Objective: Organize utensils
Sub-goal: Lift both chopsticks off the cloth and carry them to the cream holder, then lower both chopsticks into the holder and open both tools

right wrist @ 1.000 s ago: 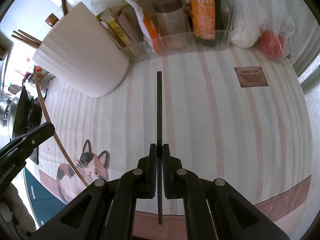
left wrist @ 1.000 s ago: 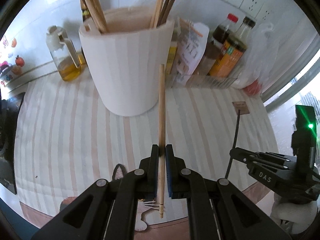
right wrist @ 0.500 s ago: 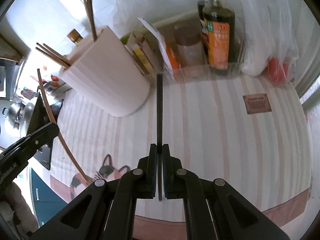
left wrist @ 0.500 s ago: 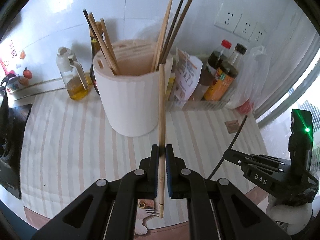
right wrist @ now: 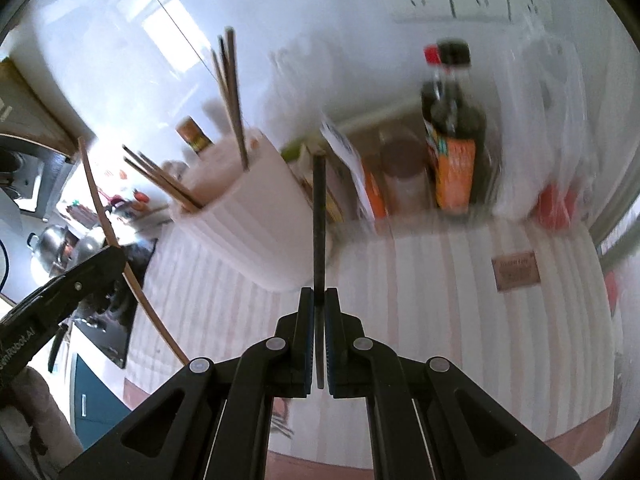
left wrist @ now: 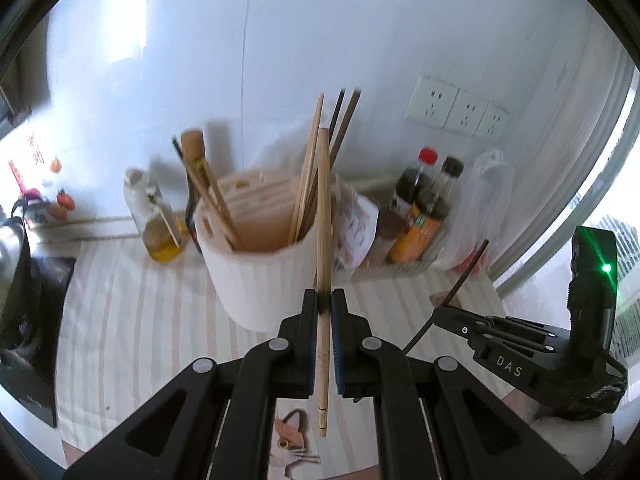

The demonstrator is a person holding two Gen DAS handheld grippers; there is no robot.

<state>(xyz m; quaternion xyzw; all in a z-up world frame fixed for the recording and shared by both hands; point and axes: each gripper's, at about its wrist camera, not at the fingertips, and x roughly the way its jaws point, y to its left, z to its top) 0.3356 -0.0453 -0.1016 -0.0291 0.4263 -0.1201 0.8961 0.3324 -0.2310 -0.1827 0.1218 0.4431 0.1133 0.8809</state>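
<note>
white tiled wall (left wrist: 280, 60) rises behind the counter, with a row of sockets (left wrist: 456, 108) on its right part. below it a striped mat (left wrist: 132, 312) with a cat print near its front edge covers the counter. a white utensil holder (left wrist: 260, 280) stands toward the back of the mat, left of centre, with several chopsticks (left wrist: 308, 176) leaning in it at different angles. to its right, along the mat's back edge, a clear tray carries sauce bottles (left wrist: 420, 212), and a plastic bag (left wrist: 480, 208) sits at the back right corner. an oil bottle (left wrist: 154, 216) stands at the back left.

the left gripper (left wrist: 325, 308) is pinching a light wooden chopstick (left wrist: 323, 232) between its fingers, held roughly upright in front of the holder, its upper end level with the sticks already inside. the right gripper (right wrist: 319, 300) is pinching a dark chopstick (right wrist: 319, 220) the same way, held above the mat to the right of the holder; the right wrist view is blurred. both held sticks are outside the holder.
</note>
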